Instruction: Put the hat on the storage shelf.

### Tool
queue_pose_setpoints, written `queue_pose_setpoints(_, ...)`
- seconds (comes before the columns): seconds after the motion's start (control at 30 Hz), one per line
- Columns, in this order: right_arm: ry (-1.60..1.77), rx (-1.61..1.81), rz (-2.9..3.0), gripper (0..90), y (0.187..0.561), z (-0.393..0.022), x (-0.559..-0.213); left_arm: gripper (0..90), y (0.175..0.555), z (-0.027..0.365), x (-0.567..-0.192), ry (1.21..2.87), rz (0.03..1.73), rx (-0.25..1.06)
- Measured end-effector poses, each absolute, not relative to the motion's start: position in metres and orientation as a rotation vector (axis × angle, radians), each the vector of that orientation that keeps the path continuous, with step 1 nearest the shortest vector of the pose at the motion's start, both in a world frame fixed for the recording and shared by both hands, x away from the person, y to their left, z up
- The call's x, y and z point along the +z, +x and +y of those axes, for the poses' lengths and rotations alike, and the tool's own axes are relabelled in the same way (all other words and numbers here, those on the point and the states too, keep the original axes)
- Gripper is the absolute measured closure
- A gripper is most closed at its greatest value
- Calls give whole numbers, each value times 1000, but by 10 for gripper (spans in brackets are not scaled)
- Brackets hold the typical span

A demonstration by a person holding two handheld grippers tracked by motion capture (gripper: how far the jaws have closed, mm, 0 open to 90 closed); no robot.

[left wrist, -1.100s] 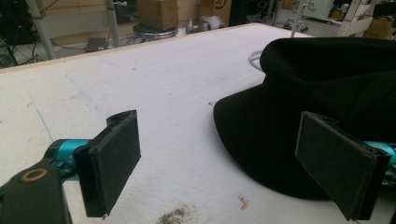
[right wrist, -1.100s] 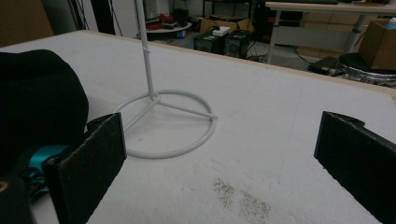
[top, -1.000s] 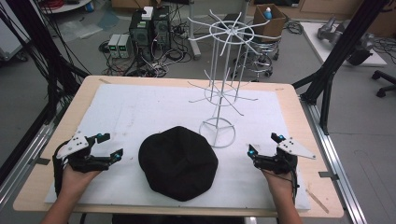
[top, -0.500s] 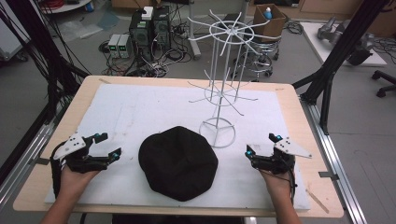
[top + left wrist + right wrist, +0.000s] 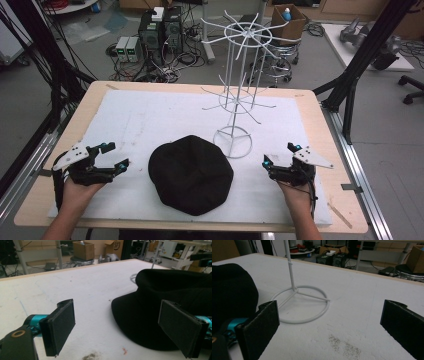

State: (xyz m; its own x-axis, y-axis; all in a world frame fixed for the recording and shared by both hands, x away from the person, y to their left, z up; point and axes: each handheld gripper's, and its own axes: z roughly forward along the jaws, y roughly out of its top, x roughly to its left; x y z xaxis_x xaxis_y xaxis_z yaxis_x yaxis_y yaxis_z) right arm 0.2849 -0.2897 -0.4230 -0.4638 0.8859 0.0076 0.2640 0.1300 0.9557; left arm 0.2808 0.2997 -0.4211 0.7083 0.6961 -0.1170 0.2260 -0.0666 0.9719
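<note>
A black hat point(image 5: 191, 174) lies flat on the white mat near the table's front middle. My left gripper point(image 5: 116, 155) rests open to the left of the hat, a short gap away. In the left gripper view the open gripper point(image 5: 121, 327) points at the hat's brim point(image 5: 170, 290), with nothing between the pads. My right gripper point(image 5: 279, 154) sits open to the right of the hat, beside the base of the white wire rack point(image 5: 234, 100). In the right gripper view the open gripper point(image 5: 329, 327) faces the rack's ring base point(image 5: 302, 303), with the hat point(image 5: 232, 290) at the left edge.
The white mat point(image 5: 150, 115) covers most of the wooden table point(image 5: 325, 130). The rack's wire arms spread out at two heights above the mat's back middle. Black frame posts point(image 5: 355, 75) stand by the table's right and left sides.
The right gripper has crept slightly left toward the hat. The left gripper has hardly moved, and the hat and rack are still.
</note>
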Motion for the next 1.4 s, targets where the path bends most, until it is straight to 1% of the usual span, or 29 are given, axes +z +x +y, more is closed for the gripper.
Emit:
queue_pose_setpoints(0.07, 1105, 1347, 1821, 11, 285, -290, -423, 143, 281, 299, -419, 1619, 762, 437)
queue_pose_setpoints(0.13, 1115, 1349, 1824, 11, 286, -288, -423, 143, 281, 294, -411, 1592, 759, 374)
queue_pose_setpoints(0.33, 1115, 1345, 1829, 11, 287, -288, -424, 142, 280, 277, -394, 1610, 719, 342)
queue_pose_setpoints(0.4, 1119, 1350, 1828, 11, 287, -289, -424, 139, 280, 262, -387, 1654, 681, 313)
queue_pose_setpoints(0.47, 1124, 1349, 1825, 11, 287, -289, -424, 136, 280, 257, -385, 1665, 673, 310)
queue_pose_setpoints(0.57, 1126, 1348, 1825, 11, 287, -290, -424, 133, 280, 235, -376, 1706, 621, 283)
queue_pose_setpoints(0.63, 1124, 1347, 1823, 11, 288, -290, -424, 133, 281, 222, -368, 1736, 584, 283)
queue_pose_setpoints(0.67, 1124, 1347, 1823, 11, 288, -290, -424, 133, 281, 222, -368, 1736, 584, 283)
queue_pose_setpoints(0.73, 1129, 1346, 1829, 11, 288, -290, -425, 133, 282, 204, -356, 1764, 529, 273)
queue_pose_setpoints(0.77, 1128, 1344, 1830, 11, 288, -289, -425, 133, 282, 204, -356, 1764, 529, 273)
queue_pose_setpoints(0.93, 1127, 1341, 1834, 11, 288, -289, -425, 132, 284, 175, -344, 1818, 471, 253)
queue_pose_setpoints(0.97, 1127, 1341, 1834, 11, 288, -290, -425, 127, 286, 164, -341, 1835, 454, 237)
queue_pose_setpoints(1.0, 1125, 1339, 1835, 11, 288, -290, -425, 127, 286, 164, -341, 1835, 454, 237)
queue_pose_setpoints(1.07, 1126, 1337, 1836, 11, 288, -290, -426, 117, 289, 149, -340, 1863, 435, 219)
queue_pose_setpoints(1.27, 1128, 1336, 1837, 11, 289, -291, -426, 113, 292, 126, -341, 1928, 419, 193)
queue_pose_setpoints(1.4, 1136, 1337, 1838, 11, 289, -291, -427, 113, 293, 117, -343, 1966, 416, 186)
